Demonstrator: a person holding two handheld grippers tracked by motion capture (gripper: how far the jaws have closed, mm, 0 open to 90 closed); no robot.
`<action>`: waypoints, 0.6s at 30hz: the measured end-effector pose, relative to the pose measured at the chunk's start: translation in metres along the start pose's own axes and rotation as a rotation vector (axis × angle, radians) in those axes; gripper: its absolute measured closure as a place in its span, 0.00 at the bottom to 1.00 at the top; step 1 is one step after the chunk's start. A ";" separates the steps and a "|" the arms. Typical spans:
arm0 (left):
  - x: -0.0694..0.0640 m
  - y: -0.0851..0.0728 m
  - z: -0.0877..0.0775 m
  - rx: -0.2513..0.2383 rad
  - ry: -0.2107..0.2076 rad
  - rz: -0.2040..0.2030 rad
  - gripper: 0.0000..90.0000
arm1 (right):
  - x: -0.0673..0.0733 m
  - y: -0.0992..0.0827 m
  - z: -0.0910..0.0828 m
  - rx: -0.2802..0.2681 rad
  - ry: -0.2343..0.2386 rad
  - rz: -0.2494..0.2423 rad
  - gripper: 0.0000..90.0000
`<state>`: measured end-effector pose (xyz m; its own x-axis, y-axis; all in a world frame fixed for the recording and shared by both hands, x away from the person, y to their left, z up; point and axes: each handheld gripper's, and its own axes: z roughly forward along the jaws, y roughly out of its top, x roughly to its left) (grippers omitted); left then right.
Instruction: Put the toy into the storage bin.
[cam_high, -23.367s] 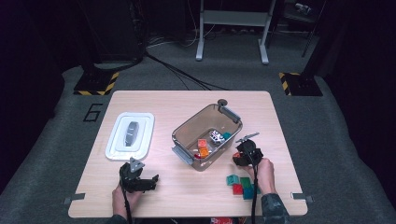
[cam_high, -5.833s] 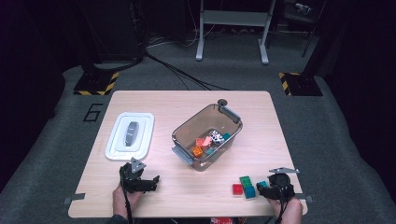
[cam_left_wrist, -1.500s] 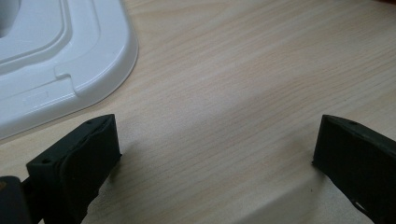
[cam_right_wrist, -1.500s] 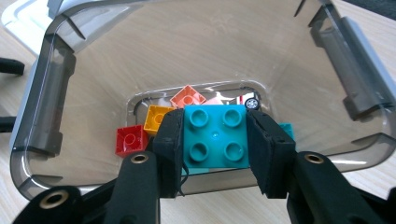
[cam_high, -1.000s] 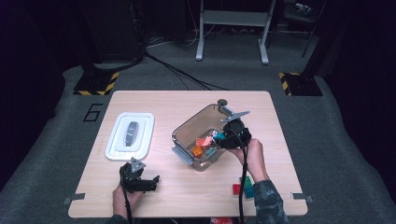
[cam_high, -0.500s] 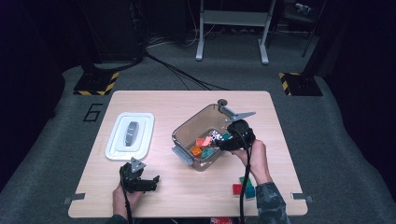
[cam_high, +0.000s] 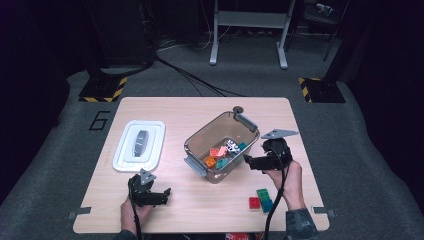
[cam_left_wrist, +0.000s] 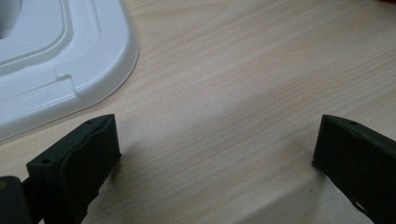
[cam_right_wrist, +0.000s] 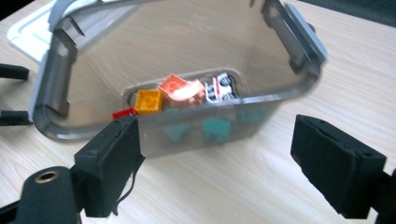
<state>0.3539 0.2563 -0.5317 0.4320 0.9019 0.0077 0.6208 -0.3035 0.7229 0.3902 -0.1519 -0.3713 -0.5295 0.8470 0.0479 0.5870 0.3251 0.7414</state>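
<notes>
Now, step in hand: a brick drop looks just done; the right gripper sits just beside the near-right wall of the clear grey-rimmed plastic bin, jaws apart and empty, having just been opening.
Bin contents: orange, salmon, teal and black-and-white toy bricks lie on its floor.
Next move: by my read, back to the loose red, green and teal bricks on the wooden desk, toward the person from the bin; it calls for a swing back, a drop low, and jaws squared on one brick.
Right hand pose: wrist level, gripper pointing at the bin.
Left gripper: jaws spread wide, nothing between them, resting low beside the white plastic lid, well left of the bin.
</notes>
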 end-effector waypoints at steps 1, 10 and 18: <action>0.000 0.000 0.000 0.000 0.000 0.000 0.00 | -0.002 -0.004 -0.002 0.000 -0.006 0.002 0.16; 0.001 0.000 -0.001 0.008 -0.001 0.011 0.00 | -0.014 -0.037 -0.011 0.001 -0.052 0.064 0.15; 0.001 0.000 -0.001 0.008 -0.001 0.010 0.00 | -0.021 -0.063 -0.010 0.024 -0.092 0.111 0.13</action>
<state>0.3539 0.2570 -0.5312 0.4394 0.8982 0.0141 0.6217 -0.3154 0.7170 0.3580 -0.1947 -0.4125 -0.4029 0.9129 0.0660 0.6537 0.2365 0.7189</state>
